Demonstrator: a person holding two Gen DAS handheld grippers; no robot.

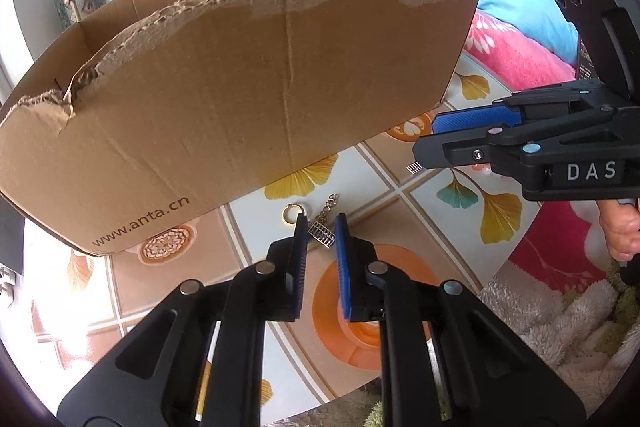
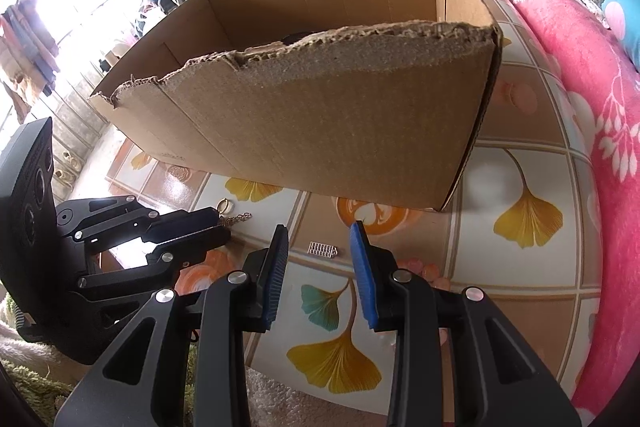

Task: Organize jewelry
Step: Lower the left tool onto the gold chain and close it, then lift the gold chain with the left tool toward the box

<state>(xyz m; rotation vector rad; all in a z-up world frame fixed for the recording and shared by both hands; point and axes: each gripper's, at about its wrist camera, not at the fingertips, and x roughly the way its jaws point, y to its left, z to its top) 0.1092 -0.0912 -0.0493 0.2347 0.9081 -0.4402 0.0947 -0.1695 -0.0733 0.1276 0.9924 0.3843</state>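
The left gripper [image 1: 322, 223] pointed down at a charm [image 1: 321, 229] on a short chain [image 1: 329, 206] lying on the leaf-patterned cloth [image 1: 448, 211]. Its jaws were narrowed around the charm, which sat between the pads; whether they pressed it could not be told. A gold ring [image 1: 291, 213] lay just left of the charm, near the box [image 1: 248, 99]. The box stood behind them, its near wall torn along the top. The right gripper [image 2: 319, 231] hung part-open and empty, above a small silver comb-like piece [image 2: 322, 249] on the cloth. A pink blanket [image 2: 580, 107] lay to the right.
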